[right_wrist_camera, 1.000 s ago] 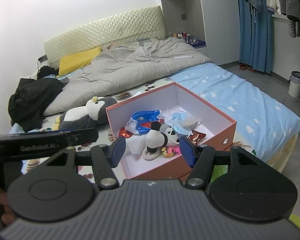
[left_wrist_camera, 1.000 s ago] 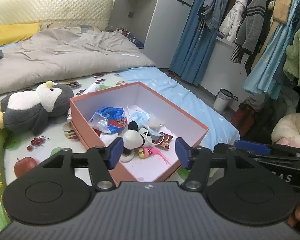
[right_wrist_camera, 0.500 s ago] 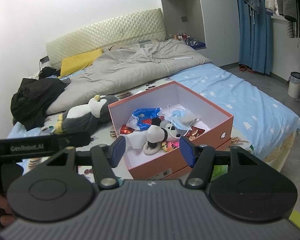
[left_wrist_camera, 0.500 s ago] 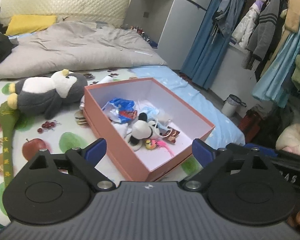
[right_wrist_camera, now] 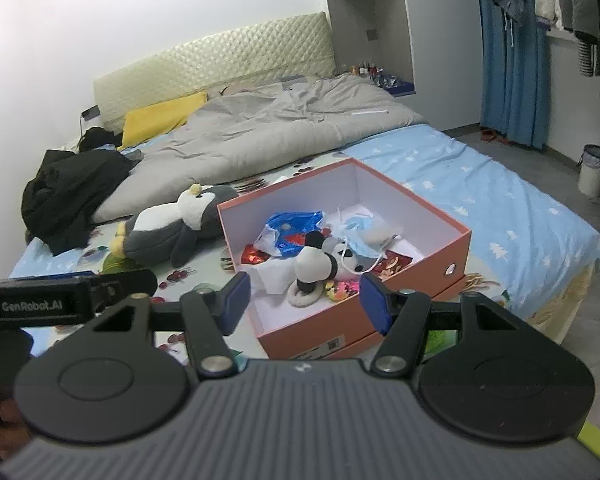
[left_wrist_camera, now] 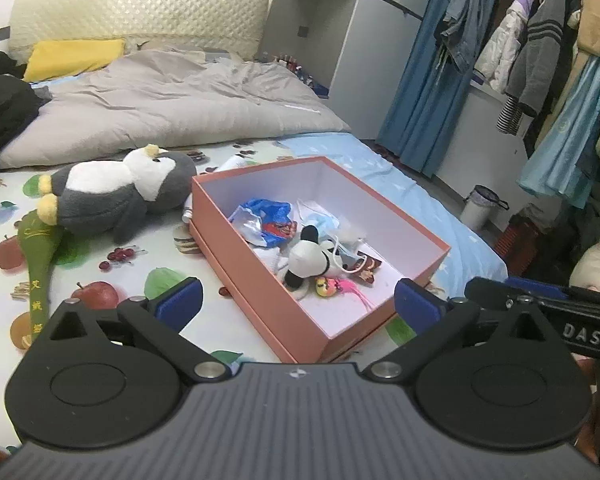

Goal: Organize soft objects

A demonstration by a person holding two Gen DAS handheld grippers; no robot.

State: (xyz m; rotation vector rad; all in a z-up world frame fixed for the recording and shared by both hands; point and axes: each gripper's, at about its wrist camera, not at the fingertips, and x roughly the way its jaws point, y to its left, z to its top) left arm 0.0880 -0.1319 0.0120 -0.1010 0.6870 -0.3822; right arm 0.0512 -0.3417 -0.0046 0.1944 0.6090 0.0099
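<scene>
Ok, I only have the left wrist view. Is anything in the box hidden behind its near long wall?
Observer: Yes, a red foil wrapper lies on the floor of the orange box, against that wall.
Operator: Anything on the outside facing the blue sheet?
Observer: A small metal-ringed hole near the front corner.
Operator: Are the right tongs carrying something?
Observer: No, the right tongs are opening with nothing between them.
</scene>
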